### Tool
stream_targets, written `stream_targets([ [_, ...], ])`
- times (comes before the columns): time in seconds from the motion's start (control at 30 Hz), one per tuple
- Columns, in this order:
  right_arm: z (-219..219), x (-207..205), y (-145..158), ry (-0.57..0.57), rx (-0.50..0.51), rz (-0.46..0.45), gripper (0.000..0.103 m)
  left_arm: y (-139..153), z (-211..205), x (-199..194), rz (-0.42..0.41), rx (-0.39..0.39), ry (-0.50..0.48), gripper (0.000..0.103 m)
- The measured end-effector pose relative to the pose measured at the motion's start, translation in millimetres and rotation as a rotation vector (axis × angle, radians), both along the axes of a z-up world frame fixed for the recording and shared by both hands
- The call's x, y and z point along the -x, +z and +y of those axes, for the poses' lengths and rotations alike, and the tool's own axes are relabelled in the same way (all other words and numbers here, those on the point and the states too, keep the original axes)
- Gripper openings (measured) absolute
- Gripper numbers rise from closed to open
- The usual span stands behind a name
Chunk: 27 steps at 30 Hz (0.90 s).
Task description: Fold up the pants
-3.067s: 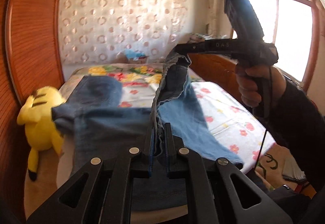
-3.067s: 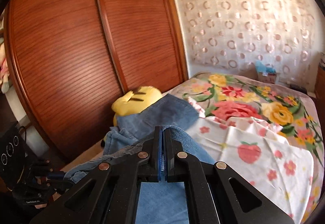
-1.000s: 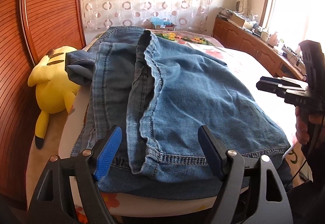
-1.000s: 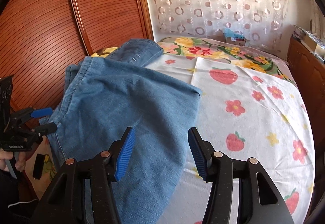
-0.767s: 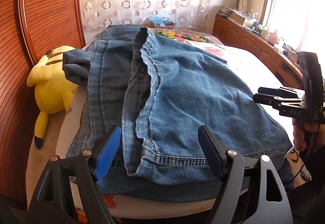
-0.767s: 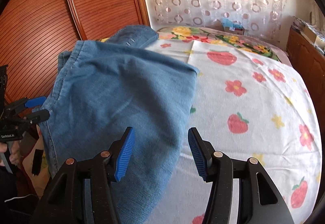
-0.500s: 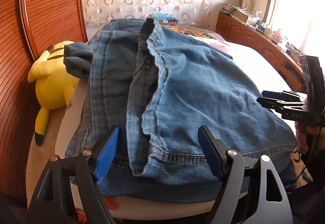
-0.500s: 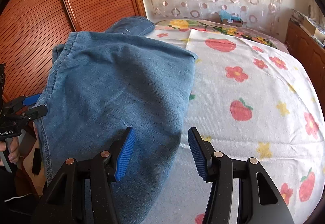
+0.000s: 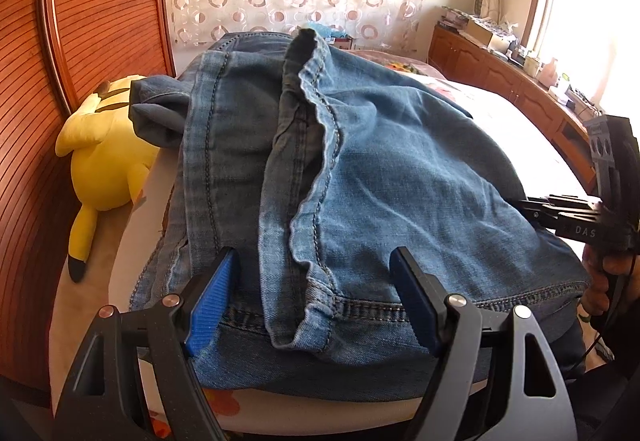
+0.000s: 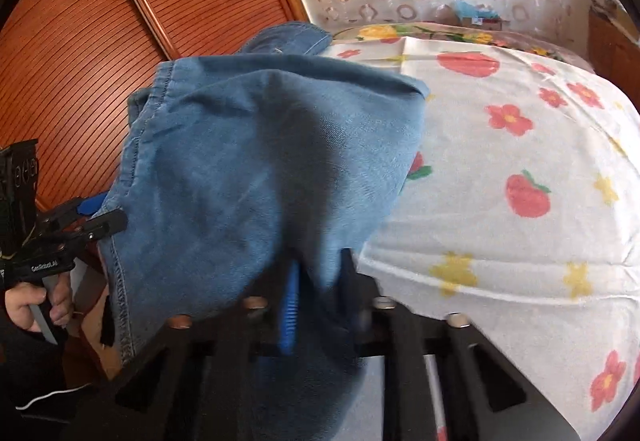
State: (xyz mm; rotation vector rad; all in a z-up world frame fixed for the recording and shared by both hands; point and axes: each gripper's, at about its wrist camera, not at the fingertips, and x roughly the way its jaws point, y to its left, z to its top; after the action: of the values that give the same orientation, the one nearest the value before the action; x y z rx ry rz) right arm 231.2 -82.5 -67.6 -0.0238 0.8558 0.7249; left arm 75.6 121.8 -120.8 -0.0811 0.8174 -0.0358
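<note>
The blue jeans (image 9: pixel 360 169) lie folded on the bed, hems toward me, with one leg's edge ruffled up along the middle. My left gripper (image 9: pixel 316 301) is open, its blue pads on either side of the hem edge, touching nothing. In the right wrist view the jeans (image 10: pixel 260 169) drape over the bed's near corner. My right gripper (image 10: pixel 316 297) is blurred, its fingers closing on the denim's lower right edge. The right gripper (image 9: pixel 568 219) also shows in the left view, at the jeans' right side. The left gripper (image 10: pixel 92 217) shows in the right view.
A yellow plush toy (image 9: pixel 108 145) lies left of the jeans against the wooden wardrobe (image 9: pixel 80 21). The bed's strawberry-print sheet (image 10: pixel 520 161) spreads to the right. A wooden counter (image 9: pixel 500 77) runs under the window.
Both grippers let go of the jeans and opened after laying them down. In the last half second my right gripper moved in onto the denim edge and its jaws narrowed. The left stayed open.
</note>
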Motion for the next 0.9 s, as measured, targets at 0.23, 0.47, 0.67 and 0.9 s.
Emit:
stream_targets([
  [0.23,-26,10,47,-0.022,-0.093,-0.119,0.007,22,-1,4,-0.059,-0.001,0.003,0.078],
  [0.47,-78,20,101,-0.090,-0.095,-0.244,0.006,39,-8,2,-0.098,-0.012,-0.020,0.078],
  [0.67,-139,12,88,-0.223,-0.021,-0.220,0.003,36,-28,-7,-0.084,-0.023,-0.068,0.078],
  [0.9,-164,7,35,-0.284,0.028,-0.122,0.004,38,-57,-20,-0.074,-0.022,-0.135,0.078],
])
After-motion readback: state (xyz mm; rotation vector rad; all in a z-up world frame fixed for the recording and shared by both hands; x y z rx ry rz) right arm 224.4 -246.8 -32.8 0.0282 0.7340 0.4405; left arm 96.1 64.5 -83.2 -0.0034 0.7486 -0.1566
